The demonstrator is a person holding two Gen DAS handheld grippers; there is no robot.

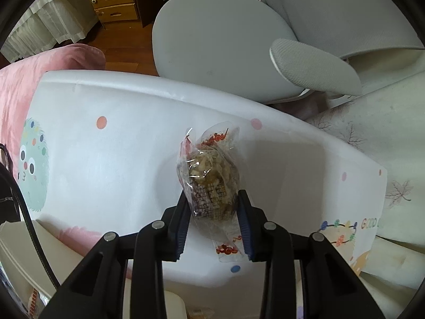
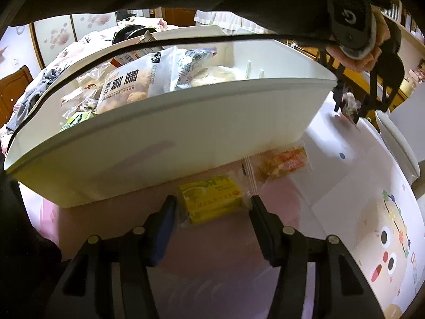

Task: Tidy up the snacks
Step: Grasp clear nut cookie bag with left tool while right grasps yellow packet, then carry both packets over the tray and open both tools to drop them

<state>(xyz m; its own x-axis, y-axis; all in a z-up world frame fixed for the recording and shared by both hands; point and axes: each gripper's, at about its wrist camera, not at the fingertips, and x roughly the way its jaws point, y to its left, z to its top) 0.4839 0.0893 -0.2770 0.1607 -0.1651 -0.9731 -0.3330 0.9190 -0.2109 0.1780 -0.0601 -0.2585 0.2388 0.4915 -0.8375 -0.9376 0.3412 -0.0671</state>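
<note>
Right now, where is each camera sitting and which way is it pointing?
Left wrist: rides the left hand-held gripper, looking down at the white table and grey chair; its fingers clamp a clear-wrapped snack.
Right wrist: rides the right hand-held gripper, open around a yellow snack packet, facing the white bin.
Shared: the left hand-held gripper appears top right in the right wrist view.

Clear-wrapped brown snack [image 1: 211, 183] stands upright; yellow packet [image 2: 212, 202] lies beside white bin [image 2: 186, 133].

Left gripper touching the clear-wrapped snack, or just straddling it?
Touching. In the left wrist view, both fingers of the left gripper press against the sides of the clear-wrapped snack, with no gap visible at either pad.
</note>
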